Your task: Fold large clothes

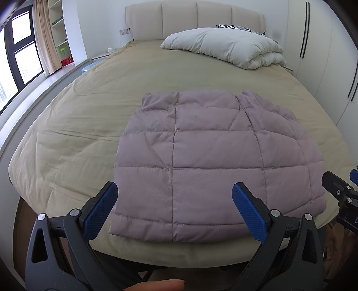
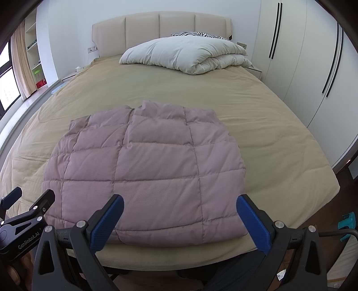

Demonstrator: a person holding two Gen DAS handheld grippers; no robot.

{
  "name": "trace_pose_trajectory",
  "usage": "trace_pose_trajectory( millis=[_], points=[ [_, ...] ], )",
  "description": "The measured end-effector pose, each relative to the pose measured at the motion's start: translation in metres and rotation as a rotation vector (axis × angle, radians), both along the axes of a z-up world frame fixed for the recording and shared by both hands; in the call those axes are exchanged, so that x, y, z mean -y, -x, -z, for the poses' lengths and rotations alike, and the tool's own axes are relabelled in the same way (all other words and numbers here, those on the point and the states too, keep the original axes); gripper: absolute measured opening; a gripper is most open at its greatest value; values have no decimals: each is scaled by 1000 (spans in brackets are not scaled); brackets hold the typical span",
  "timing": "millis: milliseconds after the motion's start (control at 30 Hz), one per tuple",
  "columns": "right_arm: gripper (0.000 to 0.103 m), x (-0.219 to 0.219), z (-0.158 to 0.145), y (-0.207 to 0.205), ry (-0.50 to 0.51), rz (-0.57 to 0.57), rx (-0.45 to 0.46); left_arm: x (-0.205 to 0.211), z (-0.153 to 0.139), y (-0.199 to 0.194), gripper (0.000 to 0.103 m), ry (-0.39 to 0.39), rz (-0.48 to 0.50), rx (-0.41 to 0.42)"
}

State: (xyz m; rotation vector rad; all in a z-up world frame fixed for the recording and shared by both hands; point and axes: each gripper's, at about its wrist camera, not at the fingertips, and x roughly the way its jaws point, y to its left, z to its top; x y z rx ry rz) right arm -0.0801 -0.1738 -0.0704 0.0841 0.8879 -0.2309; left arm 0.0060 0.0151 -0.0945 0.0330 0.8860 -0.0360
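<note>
A mauve quilted puffer jacket (image 1: 212,161) lies folded into a rough rectangle on the tan bed cover (image 1: 78,125), near the foot edge. It also shows in the right wrist view (image 2: 147,170). My left gripper (image 1: 174,190) is open and empty, held above the jacket's near edge. My right gripper (image 2: 179,202) is open and empty, also above the near edge. The right gripper shows at the right side of the left wrist view (image 1: 342,185), and the left gripper at the left side of the right wrist view (image 2: 29,197).
A folded white duvet (image 1: 226,47) and a zebra-print pillow (image 1: 239,28) lie at the padded headboard (image 1: 194,18). White wardrobes (image 2: 297,58) stand to the right. A window, curtain and shelves (image 1: 58,33) are to the left. The bed's foot edge (image 2: 179,255) is just below the grippers.
</note>
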Motion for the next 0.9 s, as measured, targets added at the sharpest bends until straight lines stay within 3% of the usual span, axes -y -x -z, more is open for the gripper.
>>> trace_pose_trajectory(
  millis=[900],
  points=[
    [103, -1, 4, 1, 1, 0, -7, -1, 4, 1, 103, 4, -11, -9]
  ],
)
